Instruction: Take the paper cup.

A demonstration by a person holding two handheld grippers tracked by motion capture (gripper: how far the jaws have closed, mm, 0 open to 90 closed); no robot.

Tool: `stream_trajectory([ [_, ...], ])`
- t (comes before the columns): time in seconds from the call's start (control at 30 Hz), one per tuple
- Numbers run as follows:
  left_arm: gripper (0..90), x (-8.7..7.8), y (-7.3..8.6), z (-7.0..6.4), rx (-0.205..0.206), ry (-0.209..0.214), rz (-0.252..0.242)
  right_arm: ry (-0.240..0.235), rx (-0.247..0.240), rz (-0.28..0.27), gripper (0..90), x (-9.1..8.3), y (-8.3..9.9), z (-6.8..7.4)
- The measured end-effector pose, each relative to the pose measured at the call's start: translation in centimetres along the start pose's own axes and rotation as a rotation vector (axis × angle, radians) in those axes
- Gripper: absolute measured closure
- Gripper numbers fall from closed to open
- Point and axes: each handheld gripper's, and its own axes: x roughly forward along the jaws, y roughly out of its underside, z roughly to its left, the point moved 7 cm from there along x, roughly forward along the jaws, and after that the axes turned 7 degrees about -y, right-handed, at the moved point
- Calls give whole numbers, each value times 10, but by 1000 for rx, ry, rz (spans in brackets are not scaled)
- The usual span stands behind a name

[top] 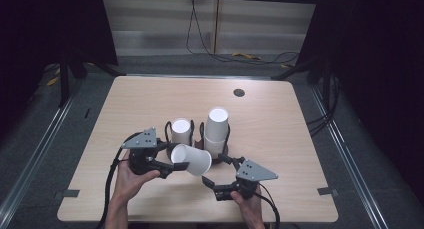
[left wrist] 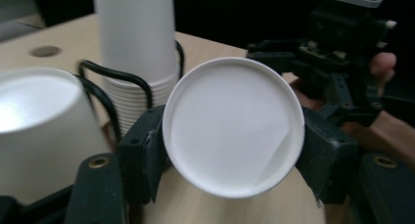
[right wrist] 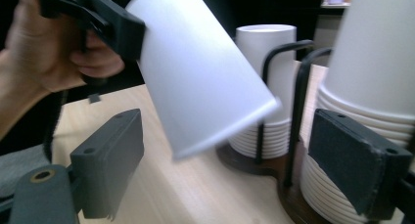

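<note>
Where a pale wooden table (top: 150, 96) stands on grey floor (top: 30, 154) between dark curtains (top: 380, 64), the left gripper (top: 172, 168) near the front edge is clamped on a single white paper cup (top: 191, 159), tipped sideways above the tabletop. Behind it, near the table's middle, two stacks of cups (top: 216, 130) sit in a black wire holder (top: 201, 131). Right of the tipped cup, the right gripper (top: 219, 173) hovers with jaws apart. A small round hole (top: 239, 92) marks the far edge.

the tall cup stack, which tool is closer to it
Right. The right tool sits open just in front of the tall cup stack, one pad beside its lower cups. The left tool is off to the stack's left, holding a tilted cup.
</note>
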Motion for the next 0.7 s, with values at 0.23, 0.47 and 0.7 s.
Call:
stream_trajectory([
  [0.23,345,7,12,2,-35,18,5,-39,-32,46,128,8,4,2],
  [0.47,346,14,15,-4,-31,31,27,-45,-58,90,127,19,11,1],
  [0.7,348,22,14,-11,-38,67,26,-63,-71,103,133,26,17,4],
])
